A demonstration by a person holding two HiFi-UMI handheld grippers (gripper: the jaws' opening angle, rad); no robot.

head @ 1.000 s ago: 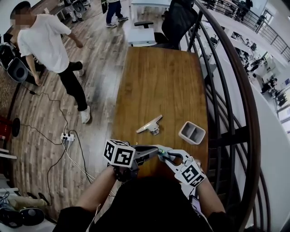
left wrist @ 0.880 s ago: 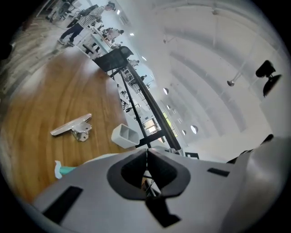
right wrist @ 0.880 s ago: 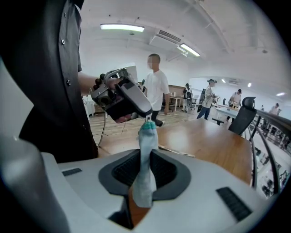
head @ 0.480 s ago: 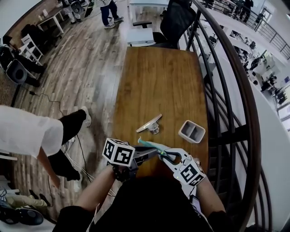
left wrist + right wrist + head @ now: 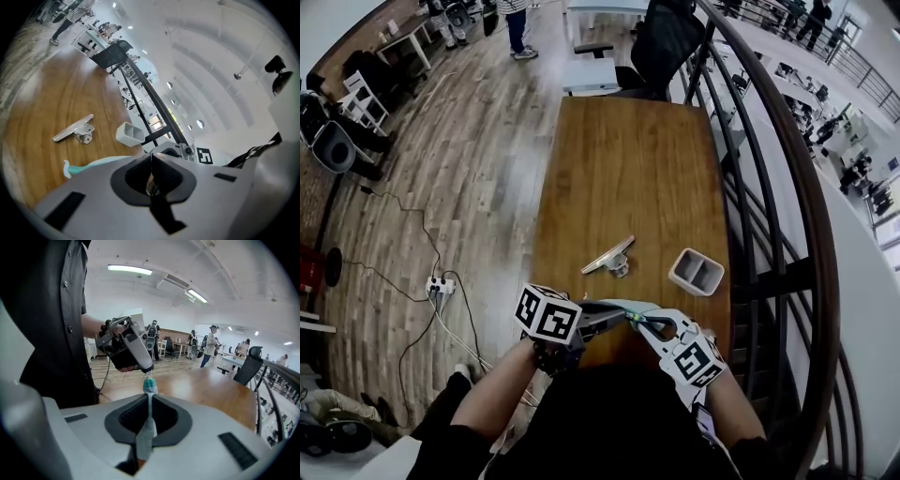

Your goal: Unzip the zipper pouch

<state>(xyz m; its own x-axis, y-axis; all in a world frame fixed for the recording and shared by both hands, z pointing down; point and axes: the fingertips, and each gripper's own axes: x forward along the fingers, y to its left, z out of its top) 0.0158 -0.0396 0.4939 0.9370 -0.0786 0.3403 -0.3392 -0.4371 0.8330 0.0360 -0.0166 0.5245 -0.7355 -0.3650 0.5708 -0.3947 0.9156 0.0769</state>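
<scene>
The mint-green zipper pouch [image 5: 630,306] hangs in the air above the near end of the wooden table [image 5: 628,169], stretched between both grippers. My left gripper [image 5: 622,318] comes in from the left and is shut on a small metal piece at the pouch's top edge, seemingly the zipper pull [image 5: 150,180]. In the right gripper view the pouch [image 5: 150,386] runs edge-on through my right gripper [image 5: 149,414]. Its jaws have just closed on the fabric, and the left gripper's tip [image 5: 147,372] sits right above. The pouch's teal end [image 5: 89,164] shows left of the left jaws.
On the table beyond the grippers lie a metal clip [image 5: 609,256] and a white two-compartment holder [image 5: 697,272]. A dark railing [image 5: 773,197] runs along the table's right side. An office chair [image 5: 670,42] stands at the far end. A power strip with cables [image 5: 441,283] lies on the floor at left.
The pouch's teal end, sticking up to the left half a second ago, has come down between the grippers. A passer-by in white at the left has moved almost out of view.
</scene>
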